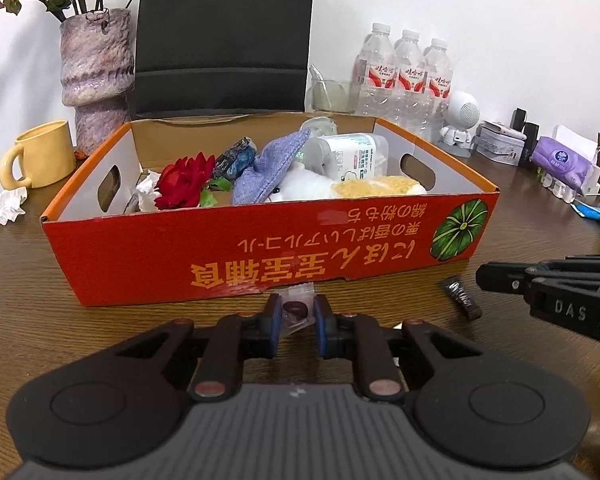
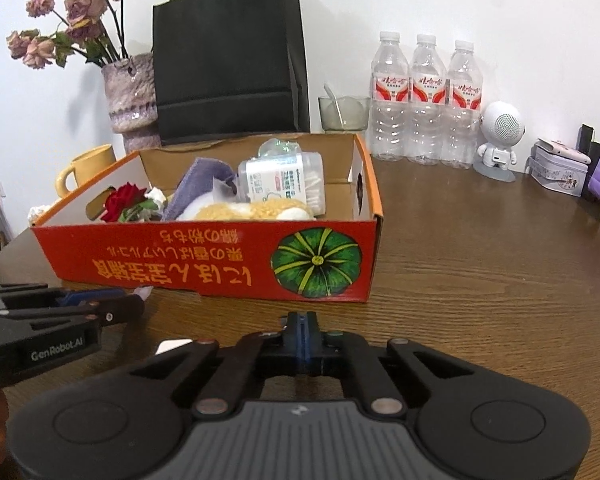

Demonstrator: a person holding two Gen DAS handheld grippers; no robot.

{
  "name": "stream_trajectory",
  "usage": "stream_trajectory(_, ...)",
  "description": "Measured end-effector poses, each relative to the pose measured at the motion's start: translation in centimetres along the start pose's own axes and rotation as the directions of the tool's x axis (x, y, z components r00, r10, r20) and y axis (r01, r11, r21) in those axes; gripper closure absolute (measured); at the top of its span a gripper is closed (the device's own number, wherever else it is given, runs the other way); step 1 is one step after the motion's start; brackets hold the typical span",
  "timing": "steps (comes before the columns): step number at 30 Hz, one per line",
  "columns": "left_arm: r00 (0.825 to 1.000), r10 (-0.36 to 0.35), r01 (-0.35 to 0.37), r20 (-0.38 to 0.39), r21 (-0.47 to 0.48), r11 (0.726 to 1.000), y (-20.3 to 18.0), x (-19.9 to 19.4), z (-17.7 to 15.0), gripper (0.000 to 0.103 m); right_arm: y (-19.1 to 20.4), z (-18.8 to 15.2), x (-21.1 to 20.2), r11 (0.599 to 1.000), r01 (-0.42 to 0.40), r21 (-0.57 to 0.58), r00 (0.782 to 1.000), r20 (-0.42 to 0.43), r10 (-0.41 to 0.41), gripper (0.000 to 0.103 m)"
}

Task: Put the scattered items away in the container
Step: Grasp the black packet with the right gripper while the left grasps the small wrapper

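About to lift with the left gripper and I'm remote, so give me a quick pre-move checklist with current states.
1. Left gripper around the clear packet: ok, jaws straddle it, gap open.
2. Firm grip on packet: cannot tell.
3. Right gripper shut, nothing seen in it: ok.
4. Orange box directly ahead, top open: ok.
5. Free space inside box: cannot tell, rose and plush toy fill much.
6. Small black tube still on table: not ok.

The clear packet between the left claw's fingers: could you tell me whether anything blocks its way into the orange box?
Only the orange box's near wall stands between the clear packet and the interior; the left claw must lift over it.
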State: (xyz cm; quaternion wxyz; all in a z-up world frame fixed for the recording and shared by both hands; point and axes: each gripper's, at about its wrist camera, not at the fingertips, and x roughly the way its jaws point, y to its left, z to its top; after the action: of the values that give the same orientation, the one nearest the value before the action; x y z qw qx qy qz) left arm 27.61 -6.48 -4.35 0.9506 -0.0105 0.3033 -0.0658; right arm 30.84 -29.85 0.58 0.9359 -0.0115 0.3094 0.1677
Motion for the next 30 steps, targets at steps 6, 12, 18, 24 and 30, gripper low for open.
stream_trajectory(6, 1.000, -0.006, 0.006, 0.003, -0.003, 1.000, 0.1, -0.2, 0.0, 0.086, -0.7, 0.2, -0.1, 0.999, -0.018, 0.027, 1.000, 0.007, 0.018, 0.092)
stream_trajectory(12, 1.000, -0.006, 0.006, 0.001, -0.003, 1.000, 0.1, -0.2, 0.0, 0.086, 0.7, -0.5, 1.8, 0.999, -0.015, -0.034, 0.999, -0.050, 0.014, 0.068)
stream_trajectory(18, 1.000, -0.011, 0.011, 0.004, -0.006, 1.000, 0.2, -0.4, -0.1, 0.086, 0.9, -0.6, 1.4, 0.998, -0.019, -0.052, 0.999, -0.040, 0.017, 0.095)
stream_trajectory(24, 0.999, -0.026, 0.027, 0.023, -0.013, 1.000, 0.3, -1.3, -0.1, 0.086, 0.7, 0.0, -0.1, 0.999, -0.013, -0.033, 1.000, 0.020, 0.014, 0.095)
stream_trajectory(30, 0.994, -0.061, 0.063, 0.095, -0.020, 0.998, 0.7, -4.0, 0.7, 0.086, 0.8, 1.4, -2.7, 0.999, -0.038, -0.017, 0.994, 0.102, 0.040, 0.095)
